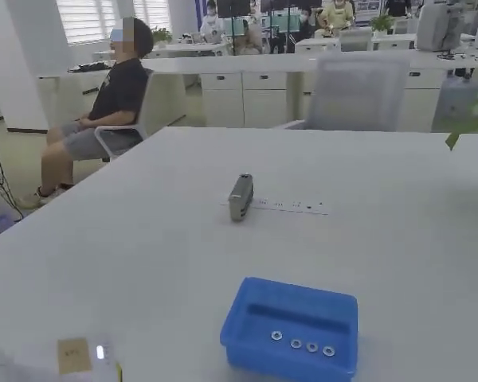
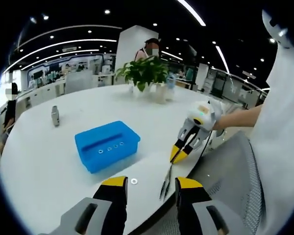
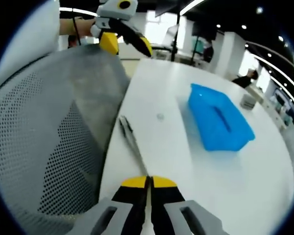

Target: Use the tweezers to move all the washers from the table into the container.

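- Yellow-tipped right gripper (image 3: 148, 180) is clenched on the tweezers (image 3: 131, 139), whose long axis runs forward along the table's (image 3: 152, 78) near edge.
- One loose washer (image 3: 160, 116) lies near the tweezer tips, off to their container side, so the tips likely need to swing that way.
- Blue container (image 3: 218, 120) sits beyond it, holding four washers (image 1: 303, 344).
- Left gripper (image 2: 152, 185) hangs released and empty.

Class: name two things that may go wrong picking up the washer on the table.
1. The loose washer lies near the edge of the table; a nudge from the tweezers may push it off.
2. The right claw grips the tweezers by one end, so they may pivot.
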`<action>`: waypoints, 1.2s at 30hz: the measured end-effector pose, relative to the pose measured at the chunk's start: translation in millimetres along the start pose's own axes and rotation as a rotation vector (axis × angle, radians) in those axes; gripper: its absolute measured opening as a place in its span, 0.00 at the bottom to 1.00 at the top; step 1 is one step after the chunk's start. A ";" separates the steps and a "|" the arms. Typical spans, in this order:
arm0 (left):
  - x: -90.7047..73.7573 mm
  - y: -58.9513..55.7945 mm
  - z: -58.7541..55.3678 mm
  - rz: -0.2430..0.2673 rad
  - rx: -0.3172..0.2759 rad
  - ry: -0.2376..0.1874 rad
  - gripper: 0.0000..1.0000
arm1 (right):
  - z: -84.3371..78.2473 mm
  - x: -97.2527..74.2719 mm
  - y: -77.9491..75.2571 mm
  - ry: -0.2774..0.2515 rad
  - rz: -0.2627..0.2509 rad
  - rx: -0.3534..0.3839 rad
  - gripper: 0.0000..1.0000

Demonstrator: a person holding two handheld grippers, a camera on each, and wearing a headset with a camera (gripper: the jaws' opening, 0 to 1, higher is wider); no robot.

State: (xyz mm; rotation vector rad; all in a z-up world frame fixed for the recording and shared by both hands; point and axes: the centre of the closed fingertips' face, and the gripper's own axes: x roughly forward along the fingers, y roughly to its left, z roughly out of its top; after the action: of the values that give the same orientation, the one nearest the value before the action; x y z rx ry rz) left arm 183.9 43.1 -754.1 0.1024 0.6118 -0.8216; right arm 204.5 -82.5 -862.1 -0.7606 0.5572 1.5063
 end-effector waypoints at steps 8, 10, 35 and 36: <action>-1.0 10.1 -17.0 -0.109 0.043 0.037 0.35 | 42.9 -16.5 6.5 -0.021 -0.052 -0.022 0.00; -1.3 11.6 -22.5 -0.140 0.057 0.053 0.35 | 48.9 -16.4 6.1 -0.015 -0.061 -0.020 0.00; -21.5 30.4 -20.1 -0.247 0.123 -0.036 0.36 | 18.4 16.7 11.2 0.224 -0.073 0.029 0.00; -19.7 31.0 -17.6 -0.253 0.127 -0.042 0.36 | 18.6 16.2 12.4 0.227 -0.068 0.020 0.00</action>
State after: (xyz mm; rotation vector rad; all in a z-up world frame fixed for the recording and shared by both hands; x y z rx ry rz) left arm 187.5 82.8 -762.3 0.1246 0.5394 -1.1048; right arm 190.0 -59.0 -863.1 -0.9321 0.7078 1.3583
